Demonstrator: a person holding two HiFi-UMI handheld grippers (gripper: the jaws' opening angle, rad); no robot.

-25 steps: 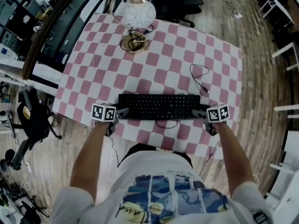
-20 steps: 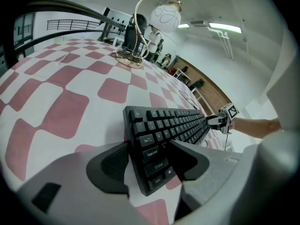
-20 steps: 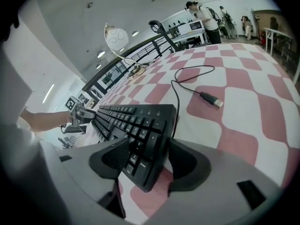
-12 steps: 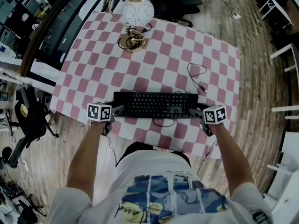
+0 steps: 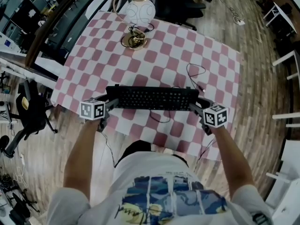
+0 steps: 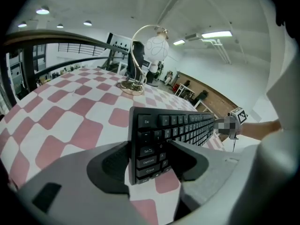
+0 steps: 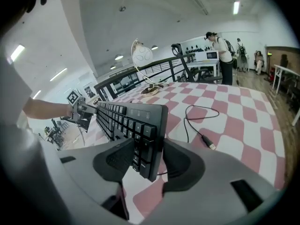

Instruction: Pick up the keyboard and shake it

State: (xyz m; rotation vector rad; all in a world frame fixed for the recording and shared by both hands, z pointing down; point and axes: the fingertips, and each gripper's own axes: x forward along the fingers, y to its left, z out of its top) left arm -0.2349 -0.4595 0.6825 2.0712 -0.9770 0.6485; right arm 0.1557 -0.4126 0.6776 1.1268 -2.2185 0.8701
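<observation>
At the far left of the head view, a black office chair [image 5: 28, 111] stands on the wooden floor [image 5: 262, 50] beside the table.

Your left gripper [image 5: 110, 104] is just left of centre, with its marker cube toward you. It pinches the left short end of the black keyboard [image 5: 152, 98]. In the left gripper view, one pad presses the underside and the other presses the key face near the bottom-row corner. Those jaws have just been closing, with the keyboard between them.

The keyboard runs across the middle of the frame from one gripper to the other, over the near half of the pink-and-white checked cloth [image 5: 154, 60]. Both gripper views show it tilted, and each gripped end is clear of the cloth below it.

Above the keyboard, toward the upper left, a lamp [image 5: 139, 13] with a white globe, an arched stem and a brass base stands near the cloth's far edge.

Right of centre, just beyond the keyboard, a thin black cable [image 5: 197, 71] lies in a loop on the cloth. Its plug [image 7: 210, 144] rests loose on a white square.

Your right gripper [image 5: 195, 106] is at the lower right and grips the keyboard's right short end. In the right gripper view, one pad is on the keys and the other is on the back. Its jaws have also just been closing onto the keyboard.
</observation>
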